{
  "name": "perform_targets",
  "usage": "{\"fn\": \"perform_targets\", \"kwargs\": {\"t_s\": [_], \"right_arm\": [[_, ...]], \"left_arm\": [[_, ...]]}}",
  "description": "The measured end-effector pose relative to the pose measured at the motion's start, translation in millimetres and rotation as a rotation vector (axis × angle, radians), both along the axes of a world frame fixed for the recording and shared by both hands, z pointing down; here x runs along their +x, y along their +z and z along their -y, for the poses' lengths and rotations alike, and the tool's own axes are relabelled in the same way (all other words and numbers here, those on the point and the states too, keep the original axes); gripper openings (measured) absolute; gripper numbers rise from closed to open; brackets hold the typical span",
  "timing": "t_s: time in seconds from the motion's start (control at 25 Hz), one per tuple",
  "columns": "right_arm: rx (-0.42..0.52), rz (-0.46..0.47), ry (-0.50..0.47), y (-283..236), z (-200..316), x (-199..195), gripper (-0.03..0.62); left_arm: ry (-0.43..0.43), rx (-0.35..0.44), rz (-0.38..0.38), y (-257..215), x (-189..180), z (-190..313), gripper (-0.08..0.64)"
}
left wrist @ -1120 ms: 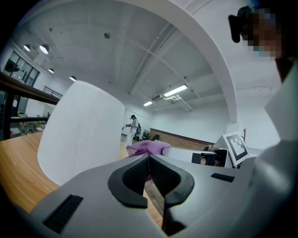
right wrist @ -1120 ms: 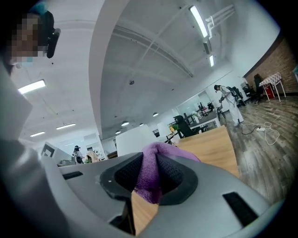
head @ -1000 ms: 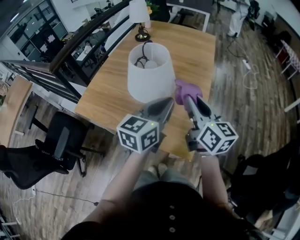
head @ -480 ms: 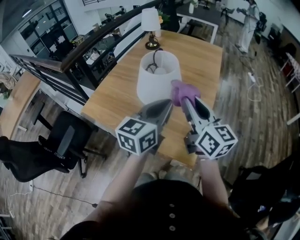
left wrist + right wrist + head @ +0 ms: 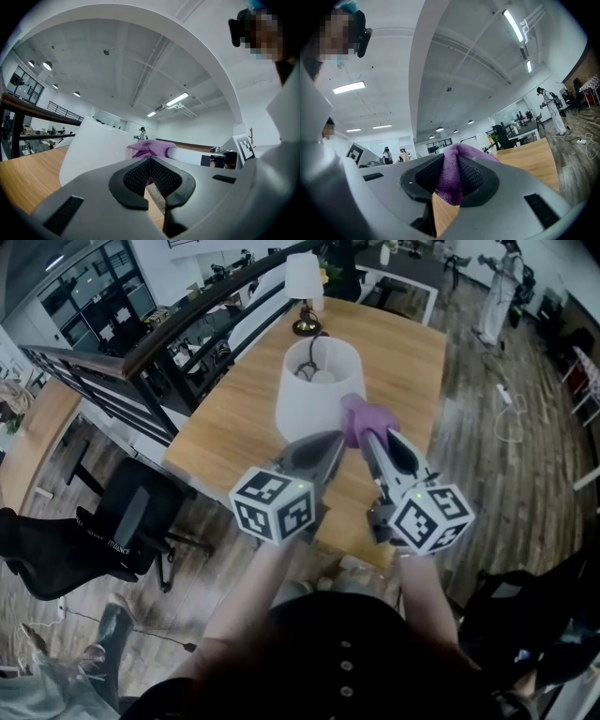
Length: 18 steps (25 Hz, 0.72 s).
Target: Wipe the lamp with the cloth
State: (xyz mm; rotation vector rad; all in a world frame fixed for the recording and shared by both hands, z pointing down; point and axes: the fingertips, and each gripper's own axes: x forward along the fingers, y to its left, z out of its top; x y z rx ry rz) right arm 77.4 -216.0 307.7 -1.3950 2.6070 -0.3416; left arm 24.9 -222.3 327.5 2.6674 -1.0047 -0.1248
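2 grippers: both over the near part of the wooden table [image 5: 225,432], tips aimed at the lamp [image 5: 317,390]
L tongs: left gripper [image 5: 328,444] pressed together, pads meeting at the tip, nothing between them; sits just beside the shade's near side, contact w/ shade unclear
R tongs: right gripper [image 5: 370,435] pinching the purple cloth [image 5: 366,416]; a fold fills the gap between the pads, rest bunches out past the tip
Cloth position: at the shade's near-right side, low on the wall; looks to be touching, not certain
Lamp: white shade, upright, open top shows bulb and a dark cable inside; stands mid-table
Other: second lamp [image 5: 303,282] at the far end, well apart; black chair [image 5: 122,526] on the floor to the left
Stage (est.): wipe at or just short of first contact; most of the shade not yet covered
Risk 1: sideways push from the cloth could tilt or slide the lamp; L tongs hold nothing, so no bracing
Risk 2: cloth pinched by one fold only; drag on the shade may pull it out
Risk 3: hard jaw tip, not cloth, meeting the shade; could dent or mark it
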Motion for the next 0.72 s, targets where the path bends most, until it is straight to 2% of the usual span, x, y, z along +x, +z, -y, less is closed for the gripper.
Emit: {"fn": "perform_targets", "kwargs": {"t_s": [0.72], "right_arm": [[-0.012,-0.015,-0.010,5.6,0.5,-2.1,0.078]], "left_arm": [[0.005,-0.015,0.000,3.3,3.4,2.7,0.011]]}}
